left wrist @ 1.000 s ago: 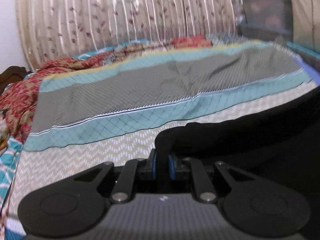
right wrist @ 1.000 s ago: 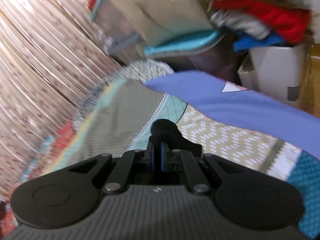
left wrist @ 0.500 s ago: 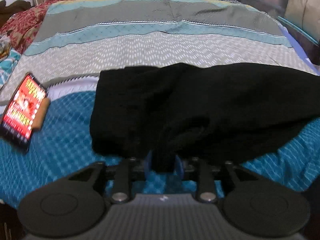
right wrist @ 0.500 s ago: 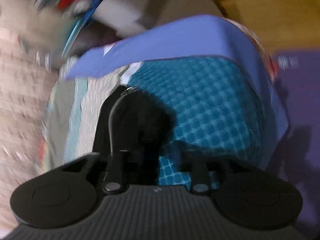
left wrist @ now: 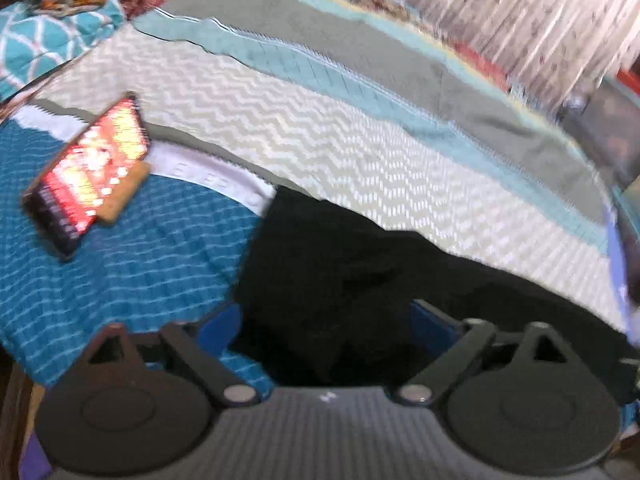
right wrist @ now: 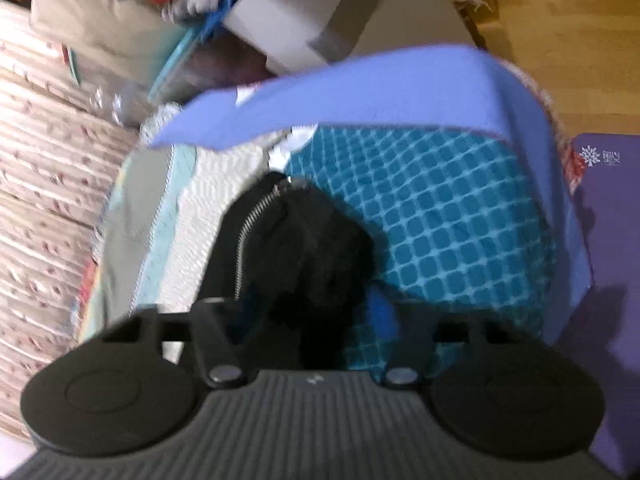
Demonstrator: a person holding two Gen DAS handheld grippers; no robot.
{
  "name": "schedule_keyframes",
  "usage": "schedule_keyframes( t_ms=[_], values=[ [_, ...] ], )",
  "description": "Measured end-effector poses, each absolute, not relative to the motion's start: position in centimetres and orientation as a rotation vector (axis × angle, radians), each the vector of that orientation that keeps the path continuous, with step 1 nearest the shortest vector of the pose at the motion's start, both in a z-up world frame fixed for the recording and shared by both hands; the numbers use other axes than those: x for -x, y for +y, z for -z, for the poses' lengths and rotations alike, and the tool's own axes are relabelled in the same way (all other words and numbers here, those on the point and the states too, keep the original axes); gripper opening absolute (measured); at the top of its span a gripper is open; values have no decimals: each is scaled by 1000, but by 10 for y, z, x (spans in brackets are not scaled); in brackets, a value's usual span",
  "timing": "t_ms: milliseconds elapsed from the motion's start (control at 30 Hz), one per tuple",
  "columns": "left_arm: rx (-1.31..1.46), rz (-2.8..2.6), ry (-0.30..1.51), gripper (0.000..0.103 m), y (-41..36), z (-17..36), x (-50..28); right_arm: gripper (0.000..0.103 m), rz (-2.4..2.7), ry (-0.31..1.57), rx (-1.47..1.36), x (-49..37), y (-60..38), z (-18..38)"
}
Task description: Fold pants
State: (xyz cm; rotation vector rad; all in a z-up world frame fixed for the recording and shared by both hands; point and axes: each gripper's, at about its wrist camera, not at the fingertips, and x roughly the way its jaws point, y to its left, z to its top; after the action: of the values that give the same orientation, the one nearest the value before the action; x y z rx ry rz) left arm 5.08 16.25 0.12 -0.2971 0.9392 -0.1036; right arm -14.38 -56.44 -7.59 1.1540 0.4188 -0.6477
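Black pants (left wrist: 360, 280) lie on the bedspread (left wrist: 120, 272), a lit phone (left wrist: 88, 172) at ten o'clock. The left gripper (left wrist: 326, 320) and right gripper (right wrist: 312, 312) both stand spread wide, holding nothing.

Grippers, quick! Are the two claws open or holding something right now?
Left gripper: open, jaws spread over the black pants, not gripping.
Right gripper: open, jaws apart around the pants.

We see a bed (left wrist: 360, 152) under a patchwork cover: teal check near the front edge, then white zigzag, pale teal and grey bands, with a lilac-blue border (right wrist: 360, 92) along the far side. Lying directly on it are the black pants (left wrist: 360, 280), zipper (right wrist: 248, 232) exposed, straddling the teal and zigzag bands. A lit phone (left wrist: 88, 176) sits on the teal patch well left of them.
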Motion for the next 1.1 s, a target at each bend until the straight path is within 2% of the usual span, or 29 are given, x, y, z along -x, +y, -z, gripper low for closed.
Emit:
schedule_keyframes(
  t_ms=[33, 67, 133, 267, 333, 400, 500, 533, 600, 633, 667, 700, 733, 767, 833, 900, 933, 967, 1000, 1100],
  values=[
    [270, 101, 965, 41, 153, 4, -57, 9, 646, 389, -1143, 140, -564, 68],
    [237, 92, 995, 18, 143, 9, -60, 9, 615, 351, -1118, 141, -563, 57],
    [162, 56, 1040, 3, 130, 20, -64, 9, 512, 250, -1068, 133, -563, 26],
    [148, 31, 1076, 3, 130, 27, -54, 9, 347, 115, -991, 122, -567, -24],
    [148, 20, 1077, 3, 132, 27, -46, 9, 326, 93, -938, 121, -571, -25],
    [137, 16, 1074, 3, 130, 28, -39, 10, 378, 147, -930, 118, -578, -1],
    [95, 16, 1074, 3, 126, 28, -34, 16, 598, 397, -940, 113, -588, 65],
    [82, 18, 1075, 3, 125, 27, -33, 25, 621, 424, -1001, 122, -590, 88],
    [77, 31, 1077, 5, 125, 22, -30, 31, 560, 266, -1179, 150, -589, 109],
    [88, 46, 1075, 7, 127, 19, -29, 43, 530, 207, -1258, 160, -590, 116],
    [103, 67, 1067, 15, 130, 14, -27, 51, 512, 174, -1289, 165, -589, 118],
    [118, 81, 1055, 22, 132, 10, -26, 54, 508, 167, -1283, 165, -588, 117],
    [142, 95, 1038, 38, 136, 5, -24, 57, 507, 177, -1260, 162, -588, 114],
    [168, 99, 1022, 59, 140, 1, -23, 60, 503, 193, -1239, 159, -589, 110],
    [212, 61, 978, 75, 150, -6, -19, 65, 486, 234, -1206, 142, -587, 107],
    [272, 45, 960, 77, 162, -10, -17, 66, 481, 293, -1186, 127, -585, 103],
    [308, 39, 963, 77, 170, -11, -16, 46, 480, 319, -1168, 117, -582, 101],
    [345, 29, 968, 79, 177, -11, -14, 11, 493, 367, -1135, 108, -579, 96],
    [376, 15, 969, 80, 184, -11, -12, 11, 516, 377, -1070, 103, -572, 84],
    [414, -30, 968, 91, 199, -7, -10, 10, 519, 208, -904, 108, -555, 47]
  ],
)
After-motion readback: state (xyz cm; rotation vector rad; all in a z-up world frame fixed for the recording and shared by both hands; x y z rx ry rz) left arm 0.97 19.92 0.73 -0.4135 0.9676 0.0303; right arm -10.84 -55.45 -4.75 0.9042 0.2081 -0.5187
